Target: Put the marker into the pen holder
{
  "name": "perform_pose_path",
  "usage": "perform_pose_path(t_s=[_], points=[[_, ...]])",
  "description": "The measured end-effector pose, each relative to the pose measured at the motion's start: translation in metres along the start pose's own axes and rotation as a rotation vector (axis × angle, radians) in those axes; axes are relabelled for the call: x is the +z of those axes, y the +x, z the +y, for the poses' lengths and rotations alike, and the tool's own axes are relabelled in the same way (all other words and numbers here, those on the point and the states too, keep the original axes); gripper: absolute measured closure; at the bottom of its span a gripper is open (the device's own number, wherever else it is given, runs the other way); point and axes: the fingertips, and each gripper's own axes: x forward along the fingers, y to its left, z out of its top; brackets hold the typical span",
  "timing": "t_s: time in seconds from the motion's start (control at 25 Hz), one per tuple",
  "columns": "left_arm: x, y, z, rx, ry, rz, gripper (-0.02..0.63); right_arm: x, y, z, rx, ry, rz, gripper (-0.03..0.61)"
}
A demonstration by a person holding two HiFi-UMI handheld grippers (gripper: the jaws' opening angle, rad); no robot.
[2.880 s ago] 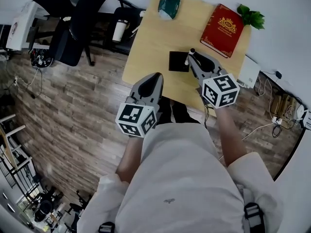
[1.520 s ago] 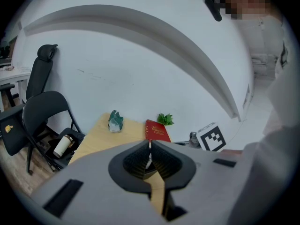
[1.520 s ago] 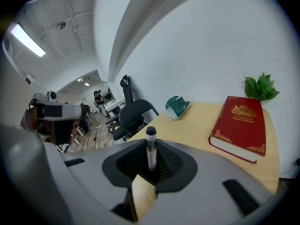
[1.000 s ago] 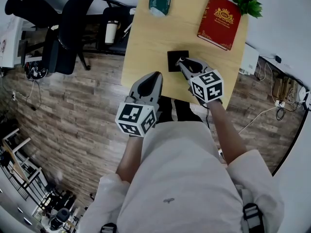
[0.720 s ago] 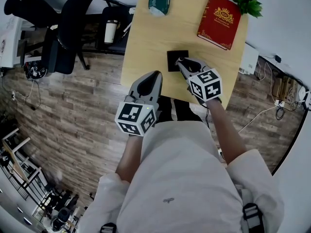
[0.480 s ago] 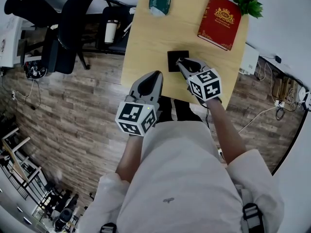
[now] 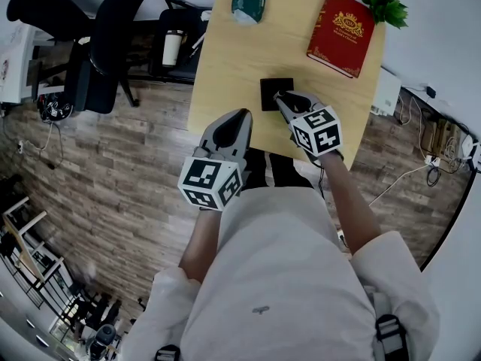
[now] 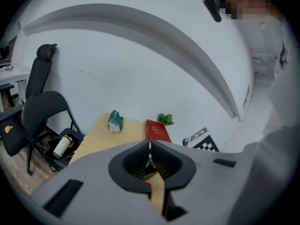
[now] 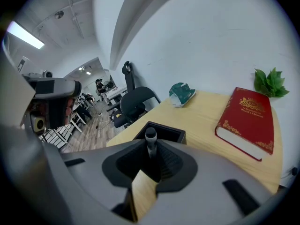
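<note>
The black square pen holder [image 7: 270,94] [image 9: 171,133] stands on the light wooden table [image 7: 240,51] near its front edge. My right gripper [image 7: 282,98] [image 9: 150,150] is shut on the marker [image 9: 150,140], a dark pen with a rounded cap that sticks up between the jaws. In the head view the jaw tips sit at the holder's right rim; in the right gripper view the marker's cap lies just in front of the holder's opening. My left gripper [image 7: 240,117] [image 8: 150,146] hangs shut and empty off the table's front edge.
A red book [image 7: 343,31] [image 9: 247,121] lies at the table's far right with a green plant [image 7: 387,9] behind it. At the far left sits a green packet [image 7: 246,0] [image 9: 182,93]. Black chairs [image 7: 113,43] and a paper cup [image 7: 172,49] stand left of the table.
Since 2.9 s ago my right gripper has carried the marker left and nearer, up to the pen holder's rim. Over the last second it has barely moved. The left gripper has stayed put.
</note>
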Motion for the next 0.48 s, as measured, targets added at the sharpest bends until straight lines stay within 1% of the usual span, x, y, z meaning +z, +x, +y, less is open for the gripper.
perform_pose_path(t_s=[0.48], points=[[0.0019, 0.0006, -0.0001, -0.001, 0.001, -0.001, 0.597, -0.0015, 0.0009, 0.0006, 0.005, -0.010, 0.012, 0.508]])
